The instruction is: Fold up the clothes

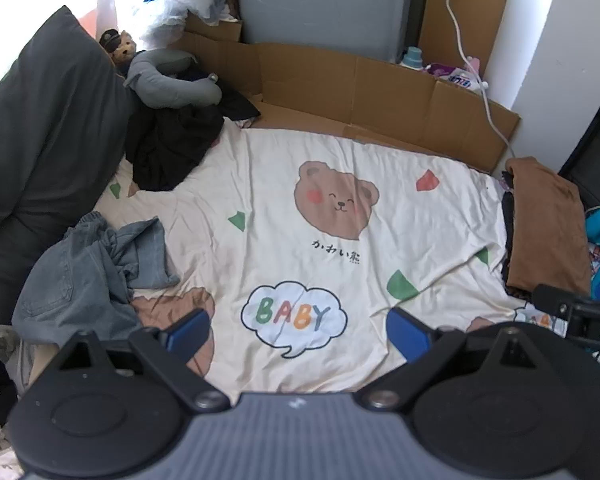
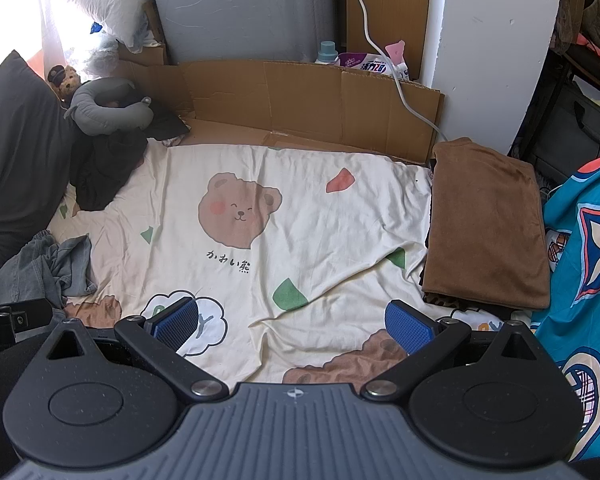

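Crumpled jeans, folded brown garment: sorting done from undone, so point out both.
crumpled jeans (image 1: 80,276): left wrist view, middle of the denim heap.
folded brown garment (image 2: 488,224): right wrist view, centre of its flat top.

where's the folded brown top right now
The brown top lies folded on a dark stack at the bed's right edge, between the bear sheet and a teal blanket, just in front of the cardboard.
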A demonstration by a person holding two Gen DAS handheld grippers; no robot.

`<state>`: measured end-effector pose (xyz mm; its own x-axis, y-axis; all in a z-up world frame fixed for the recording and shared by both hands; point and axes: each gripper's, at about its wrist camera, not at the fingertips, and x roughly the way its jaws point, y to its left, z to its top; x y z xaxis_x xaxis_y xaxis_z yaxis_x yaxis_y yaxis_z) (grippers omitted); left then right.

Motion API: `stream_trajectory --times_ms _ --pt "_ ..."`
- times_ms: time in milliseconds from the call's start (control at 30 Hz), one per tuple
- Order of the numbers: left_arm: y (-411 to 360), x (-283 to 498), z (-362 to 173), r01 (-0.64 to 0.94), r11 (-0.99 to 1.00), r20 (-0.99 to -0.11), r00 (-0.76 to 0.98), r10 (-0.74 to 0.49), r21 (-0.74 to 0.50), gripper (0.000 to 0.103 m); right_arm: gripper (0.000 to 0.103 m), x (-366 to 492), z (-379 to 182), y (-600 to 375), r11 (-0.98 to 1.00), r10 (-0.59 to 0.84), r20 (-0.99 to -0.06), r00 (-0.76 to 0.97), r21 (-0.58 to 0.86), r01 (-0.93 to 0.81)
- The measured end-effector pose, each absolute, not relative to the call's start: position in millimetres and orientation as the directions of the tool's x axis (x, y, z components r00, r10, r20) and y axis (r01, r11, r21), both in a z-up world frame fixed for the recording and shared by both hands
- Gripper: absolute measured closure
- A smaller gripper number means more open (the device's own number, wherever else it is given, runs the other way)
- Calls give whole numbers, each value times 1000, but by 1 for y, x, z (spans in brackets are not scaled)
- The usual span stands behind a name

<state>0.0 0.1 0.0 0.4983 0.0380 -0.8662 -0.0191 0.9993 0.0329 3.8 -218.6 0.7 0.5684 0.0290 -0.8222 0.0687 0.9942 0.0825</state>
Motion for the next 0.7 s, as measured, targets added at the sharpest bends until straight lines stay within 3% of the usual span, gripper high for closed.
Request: stream_trajectory --times_ms 700 --pt "4 1 1 -20 1000 -869 493 28 21 7 1 3 1 -218 994 30 -821 570 83 69"
